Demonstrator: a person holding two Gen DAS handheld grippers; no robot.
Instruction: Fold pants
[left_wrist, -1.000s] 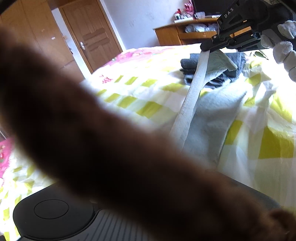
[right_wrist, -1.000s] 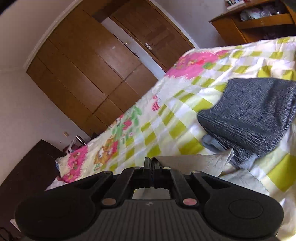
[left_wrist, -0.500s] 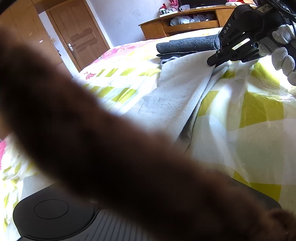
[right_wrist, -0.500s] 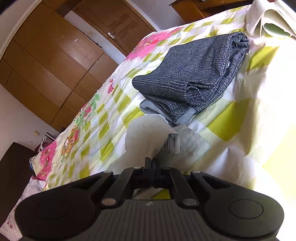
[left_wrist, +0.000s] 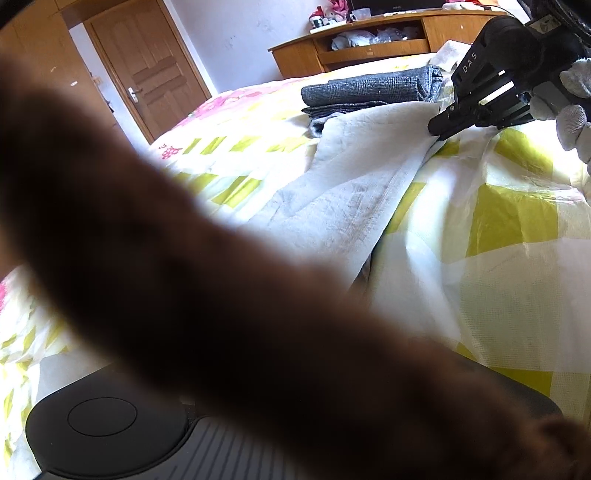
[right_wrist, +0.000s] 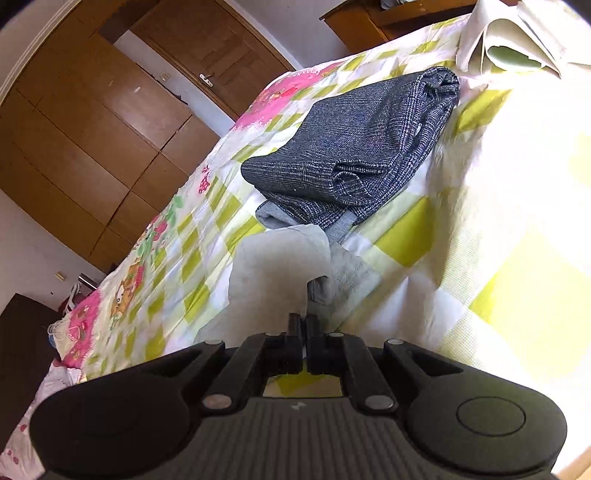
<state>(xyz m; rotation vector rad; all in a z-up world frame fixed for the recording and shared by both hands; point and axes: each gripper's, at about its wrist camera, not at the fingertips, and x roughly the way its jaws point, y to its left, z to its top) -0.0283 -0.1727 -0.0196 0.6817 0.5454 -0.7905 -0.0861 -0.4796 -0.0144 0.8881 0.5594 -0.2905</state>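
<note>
Pinching the light grey pants (right_wrist: 280, 258) between closed fingers, right gripper (right_wrist: 303, 325) resting low on the checked bedspread (right_wrist: 480, 258), pants lying spread mid-bed just beside folded dark garments (right_wrist: 362, 147), left gripper hidden behind a blurred brown shape (left_wrist: 221, 314), its state impossible to tell.

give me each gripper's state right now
left gripper: cannot tell, a blurred brown shape hides its fingers
right gripper: shut on the light grey pants
</note>
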